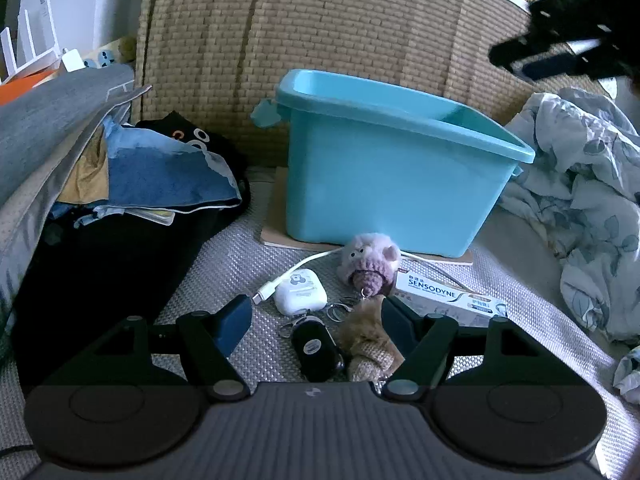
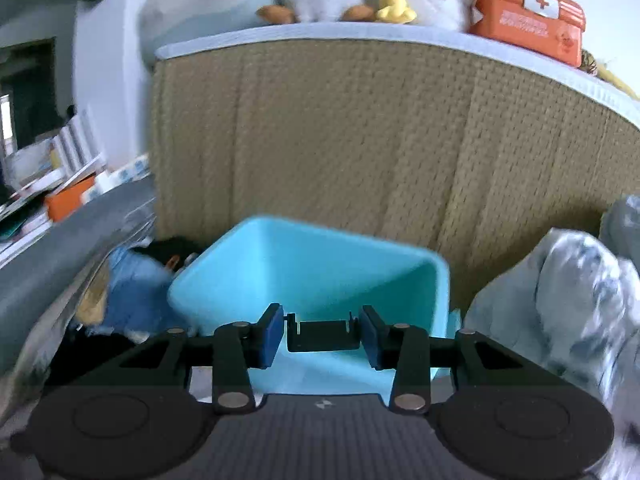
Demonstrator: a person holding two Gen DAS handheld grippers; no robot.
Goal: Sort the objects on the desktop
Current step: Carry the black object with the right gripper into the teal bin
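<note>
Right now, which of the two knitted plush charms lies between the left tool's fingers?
The brown plush charm, lying beside the black key fob just inside the left tool. The pink pig charm sits farther off, near the blue bin.

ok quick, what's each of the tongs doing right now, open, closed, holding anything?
Left tongs: open, nothing gripped, above the key fob.
Right tongs: closed on a small black clip-like part, over the blue bin.

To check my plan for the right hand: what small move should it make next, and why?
Probably carry it a little further forward over the blue bin, then let go. The right gripper has its fingers closed on a small black object, and the bin's open top lies just ahead and below, so the object looks ready to drop in.
</note>
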